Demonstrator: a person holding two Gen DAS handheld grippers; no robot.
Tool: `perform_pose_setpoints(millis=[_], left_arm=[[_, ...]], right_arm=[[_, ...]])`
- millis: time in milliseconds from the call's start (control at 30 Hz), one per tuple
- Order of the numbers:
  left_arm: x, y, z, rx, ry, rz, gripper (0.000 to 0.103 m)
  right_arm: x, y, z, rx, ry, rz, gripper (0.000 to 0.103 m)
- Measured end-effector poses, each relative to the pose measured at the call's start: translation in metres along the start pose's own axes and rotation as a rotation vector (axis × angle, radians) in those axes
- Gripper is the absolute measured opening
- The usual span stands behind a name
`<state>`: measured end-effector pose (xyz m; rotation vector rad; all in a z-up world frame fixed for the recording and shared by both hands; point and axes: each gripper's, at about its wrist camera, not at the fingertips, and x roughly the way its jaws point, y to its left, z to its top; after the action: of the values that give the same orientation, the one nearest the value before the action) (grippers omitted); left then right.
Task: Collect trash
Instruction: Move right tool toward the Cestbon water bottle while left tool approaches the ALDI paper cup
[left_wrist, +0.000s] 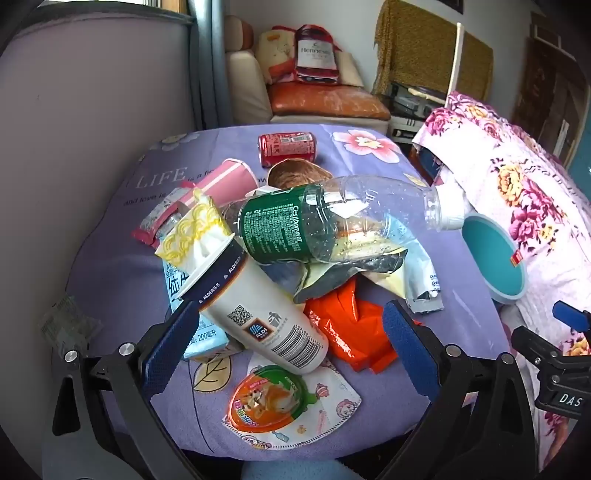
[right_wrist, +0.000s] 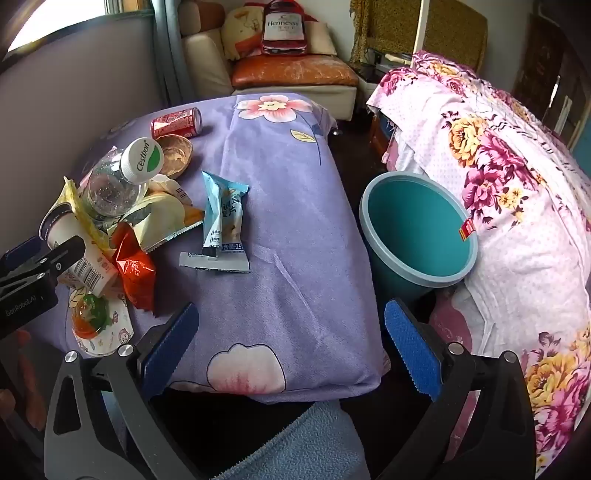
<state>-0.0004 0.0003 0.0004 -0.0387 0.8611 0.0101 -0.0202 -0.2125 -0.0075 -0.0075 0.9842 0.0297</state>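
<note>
Purple flowered cloth covers a table (right_wrist: 295, 206) with trash heaped toward its left edge; both the left gripper (left_wrist: 291, 332) and right gripper (right_wrist: 291, 336) hang wide and empty, so probably lift the top bottle (left_wrist: 332, 218) first into the teal bin (right_wrist: 417, 229) beside the table's right edge.

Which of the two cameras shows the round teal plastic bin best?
The right wrist view: the round teal plastic bin shows its whole rim and inside. The left wrist view catches only a squeezed part at the table's edge.

A bottle (left_wrist: 332, 218) lies atop the trash heap on the table (right_wrist: 295, 229); the bin (right_wrist: 419, 236) stands right of it.
</note>
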Motion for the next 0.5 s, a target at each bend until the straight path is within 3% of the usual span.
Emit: perform_pose_setpoints(millis=[500], left_arm=[[0.0056, 0.0010, -0.0045, 0.005, 0.010, 0.011, 0.099]], right_arm=[[0.0035, -0.0010, -0.0022, 0.009, 0.003, -0.007, 0.097]])
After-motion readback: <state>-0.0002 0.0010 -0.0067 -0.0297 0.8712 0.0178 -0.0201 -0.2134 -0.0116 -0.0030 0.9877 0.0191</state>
